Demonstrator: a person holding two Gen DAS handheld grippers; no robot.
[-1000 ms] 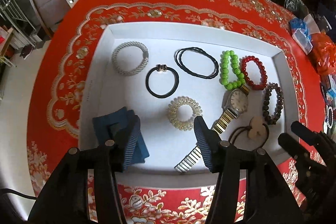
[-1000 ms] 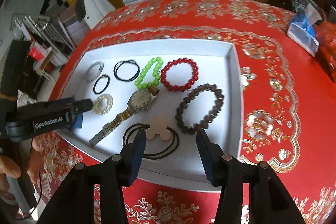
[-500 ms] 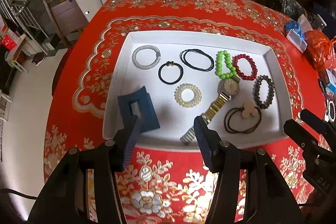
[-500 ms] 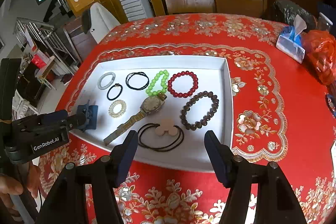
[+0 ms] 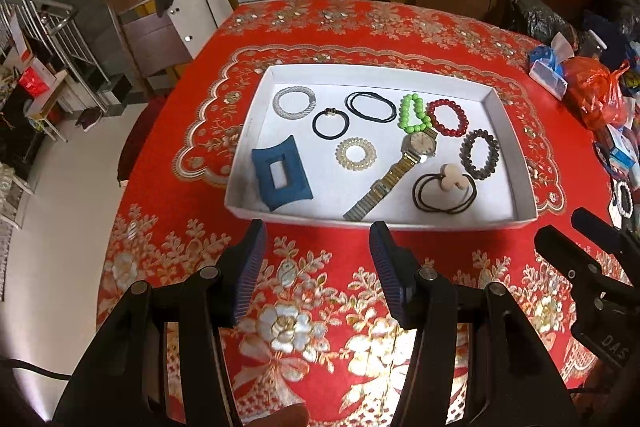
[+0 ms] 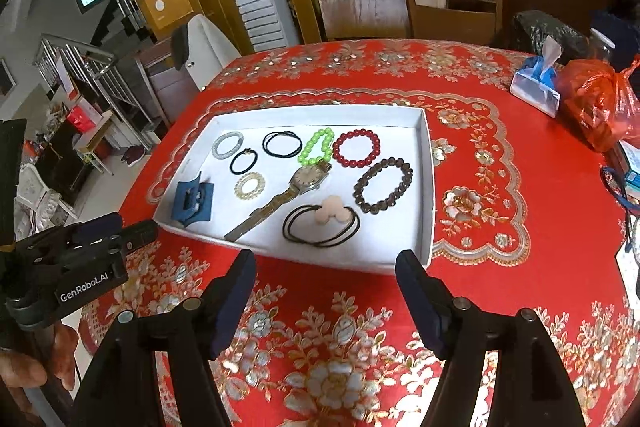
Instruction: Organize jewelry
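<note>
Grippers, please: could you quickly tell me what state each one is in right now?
Left gripper: open, holding nothing, above the tablecloth.
Right gripper: open, holding nothing, above the tablecloth.

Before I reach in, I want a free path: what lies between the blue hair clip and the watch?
The clear coil hair tie lies between the blue hair clip and the watch, shown in the left wrist view.

The desk (image 5: 320,27) runs off the frame's bottom and right in both views. The hand (image 6: 36,367) holding the left tongs (image 6: 148,229) is cut at the left edge.
</note>
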